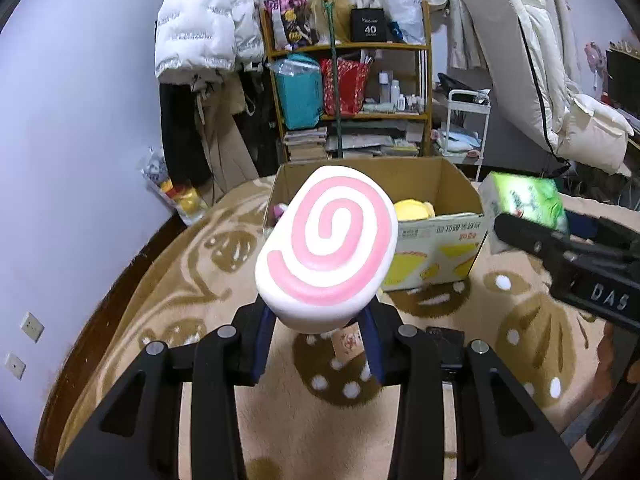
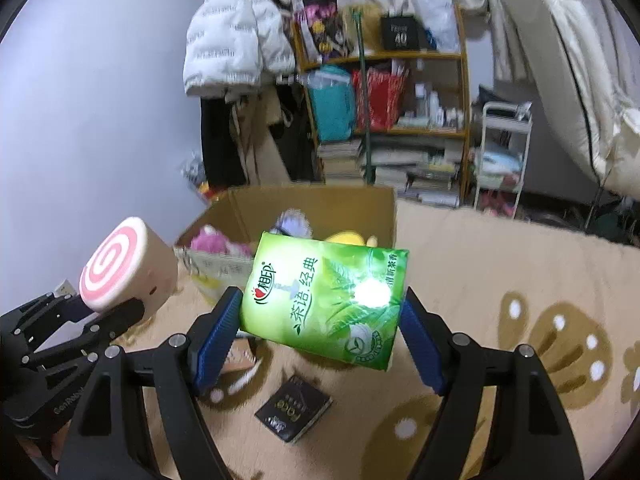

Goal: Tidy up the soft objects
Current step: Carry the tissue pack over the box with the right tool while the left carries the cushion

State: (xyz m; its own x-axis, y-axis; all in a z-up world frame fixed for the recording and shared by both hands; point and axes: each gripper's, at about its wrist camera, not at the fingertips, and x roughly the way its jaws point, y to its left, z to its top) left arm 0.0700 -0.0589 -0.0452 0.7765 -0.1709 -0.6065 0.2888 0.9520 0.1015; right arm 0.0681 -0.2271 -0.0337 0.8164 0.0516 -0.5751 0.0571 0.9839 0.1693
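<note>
Item: left gripper (image 1: 320, 320) is pinching a pink-swirl squishy roll (image 1: 326, 242), held aloft just near of the cardboard box (image 1: 436, 236); right gripper (image 2: 320, 320) is clamping a green tissue pack (image 2: 326, 300) above the rug (image 2: 500, 264), near the box front. Step in hand, by judgement: carrying both to the box, which is already holding plush toys (image 2: 218, 242). Next: each is needing to travel farther over the opening before spreading to release
</note>
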